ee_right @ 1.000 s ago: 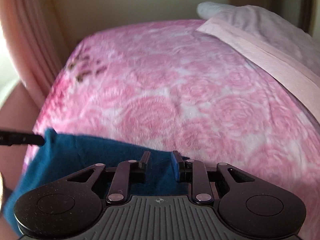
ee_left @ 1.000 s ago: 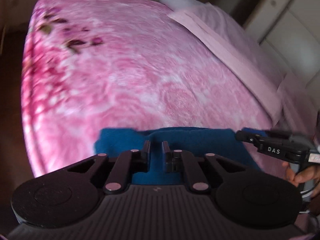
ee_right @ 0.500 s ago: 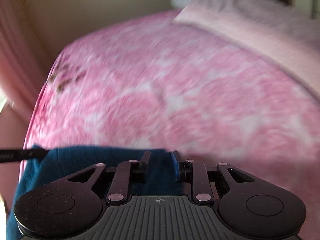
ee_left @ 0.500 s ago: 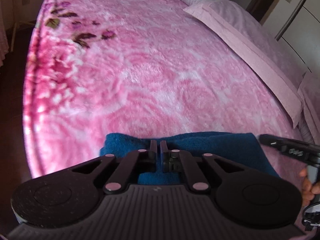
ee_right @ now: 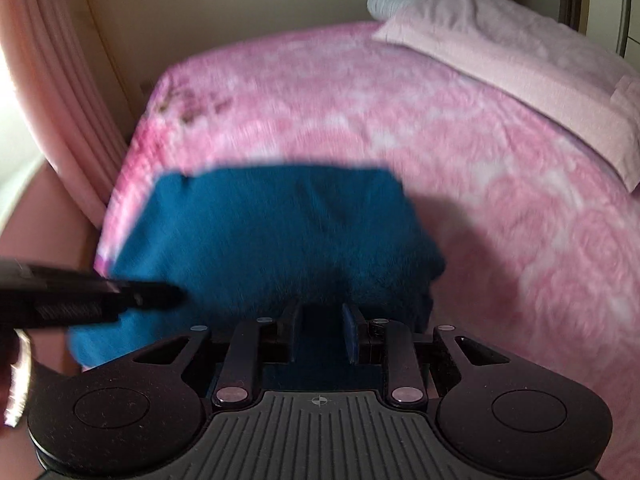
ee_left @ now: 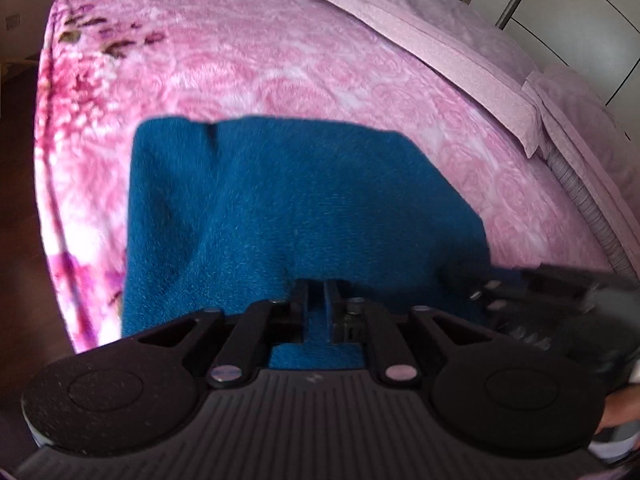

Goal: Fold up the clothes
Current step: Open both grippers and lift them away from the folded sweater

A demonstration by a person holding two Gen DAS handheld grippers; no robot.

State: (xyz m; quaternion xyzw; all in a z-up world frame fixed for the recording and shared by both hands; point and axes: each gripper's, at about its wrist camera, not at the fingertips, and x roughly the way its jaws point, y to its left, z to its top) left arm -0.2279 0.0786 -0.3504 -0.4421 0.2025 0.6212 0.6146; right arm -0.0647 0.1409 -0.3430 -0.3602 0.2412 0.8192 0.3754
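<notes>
Towel: fuzzy teal towel [ee_left: 296, 208], roughly rectangular, spread across the near end of the bed.
Left gripper [ee_left: 316, 300]: low over the near hem, fingers nearly together, pinching teal fabric.
Right gripper [ee_right: 320, 324]: beside it, narrow gap; probably gripping cloth, too blurry to say.
Bed: plush pink rose-print blanket [ee_left: 248, 72], pale pink pillow [ee_left: 440, 28] at the head.

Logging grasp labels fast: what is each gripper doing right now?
Left gripper: closed on the near edge of the blue garment.
Right gripper: jaws apart, blue garment between them; grip cannot be told.
</notes>
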